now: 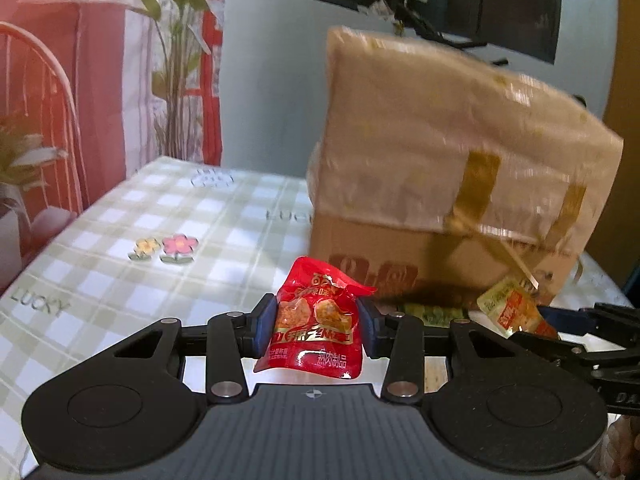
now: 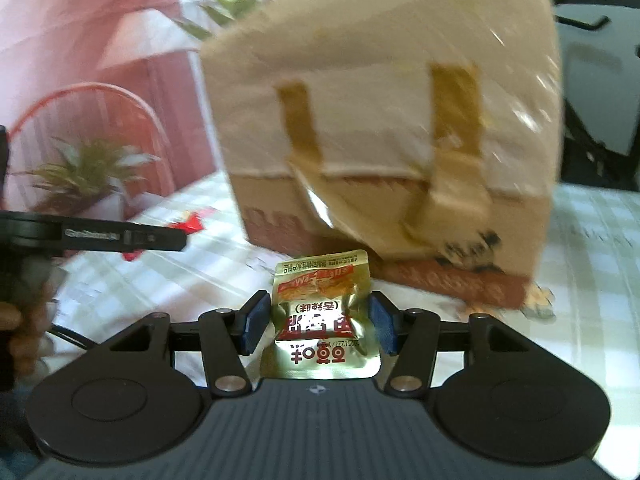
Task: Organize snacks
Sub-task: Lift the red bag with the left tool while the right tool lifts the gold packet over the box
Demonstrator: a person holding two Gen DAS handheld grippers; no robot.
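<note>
Left gripper (image 1: 316,322) clamped on red snack packet (image 1: 316,324), raised over checked tablecloth (image 1: 120,248). Right gripper (image 2: 316,320) pinching gold snack packet (image 2: 322,320), just before taped cardboard box (image 2: 384,120).

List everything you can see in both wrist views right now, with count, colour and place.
red snack packet: one, red, between the left tool's pads, held clear of the table
gold snack packet: one, gold with red print, between the right tool's pads
cardboard box: one, brown, taped, on the table behind both packets
green packet: one, green, on the table at the box's base
table: one, green and white check cloth with flower prints
chair: one, red wire, beyond the table's left edge
plants: two, green, a tall one behind the table and a potted one by the chair
left tool: one, black with blue pads, shut on the red packet
right tool: one, black with blue pads, shut on the gold packet
</note>
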